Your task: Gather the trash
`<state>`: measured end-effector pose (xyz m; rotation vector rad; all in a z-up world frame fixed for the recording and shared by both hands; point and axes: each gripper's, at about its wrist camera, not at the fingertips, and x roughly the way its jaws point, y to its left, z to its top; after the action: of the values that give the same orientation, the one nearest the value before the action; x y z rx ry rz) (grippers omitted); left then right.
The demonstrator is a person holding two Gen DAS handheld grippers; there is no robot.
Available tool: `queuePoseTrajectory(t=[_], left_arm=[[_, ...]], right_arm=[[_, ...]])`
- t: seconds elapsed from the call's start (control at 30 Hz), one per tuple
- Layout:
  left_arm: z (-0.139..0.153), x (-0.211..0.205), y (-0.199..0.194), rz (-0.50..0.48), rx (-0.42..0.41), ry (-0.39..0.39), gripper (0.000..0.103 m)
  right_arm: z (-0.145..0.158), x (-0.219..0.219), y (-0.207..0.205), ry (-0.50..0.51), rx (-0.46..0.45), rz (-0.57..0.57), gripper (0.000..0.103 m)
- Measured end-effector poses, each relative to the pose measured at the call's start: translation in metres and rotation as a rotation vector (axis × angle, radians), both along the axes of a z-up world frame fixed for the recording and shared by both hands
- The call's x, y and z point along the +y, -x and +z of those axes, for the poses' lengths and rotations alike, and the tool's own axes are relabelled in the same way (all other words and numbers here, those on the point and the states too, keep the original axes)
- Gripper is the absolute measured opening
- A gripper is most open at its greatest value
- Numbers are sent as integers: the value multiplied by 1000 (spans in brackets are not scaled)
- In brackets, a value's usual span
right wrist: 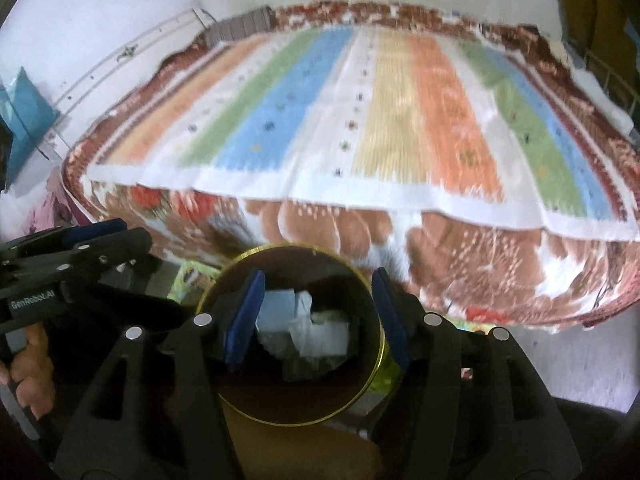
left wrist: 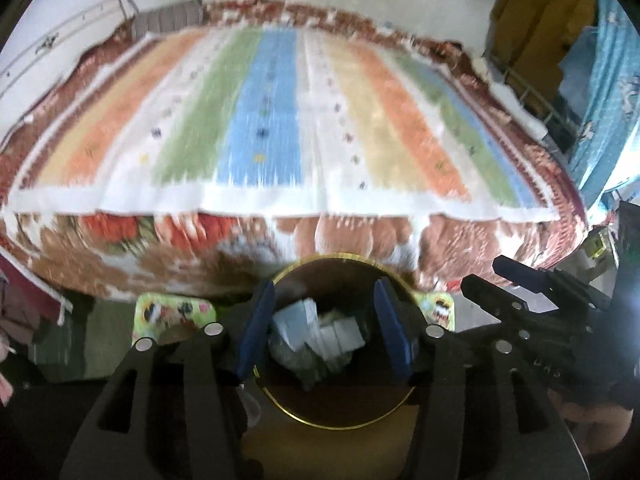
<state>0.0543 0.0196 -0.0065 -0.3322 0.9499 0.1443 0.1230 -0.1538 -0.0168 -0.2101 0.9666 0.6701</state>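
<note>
Trash, white crumpled paper scraps (left wrist: 320, 332), down inside round dark bin with thin gold rim (left wrist: 400, 396), on floor before wide bed under striped cloth of orange, green, blue and cream (left wrist: 280, 120). Bed biggest, bin next, scraps smallest. Left gripper (left wrist: 324, 328) with blue pads straight above bin mouth, jaws apart, nothing between. Right gripper (right wrist: 316, 316) same: above bin, jaws apart, holding nothing. Both about as near. Scraps right below both tools, no clear long side. Bed top bare of trash, so likely nearly done.
</note>
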Motion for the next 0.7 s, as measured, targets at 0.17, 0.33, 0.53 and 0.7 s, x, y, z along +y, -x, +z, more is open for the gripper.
queuePoseTrajectory(t=[0.17, 0.33, 0.53, 0.7], left_arm=[[36, 2, 14, -14, -113, -16, 67], [61, -1, 28, -32, -181, -21, 76], [63, -10, 46, -74, -223, -44, 86], [30, -13, 56, -110, -171, -54, 89]], right_arm=[[37, -10, 9, -57, -81, 4, 64], [71, -16, 24, -116, -139, 29, 75], [75, -35, 43, -132, -169, 47, 83], [48, -48, 43, -125, -77, 42, 86]])
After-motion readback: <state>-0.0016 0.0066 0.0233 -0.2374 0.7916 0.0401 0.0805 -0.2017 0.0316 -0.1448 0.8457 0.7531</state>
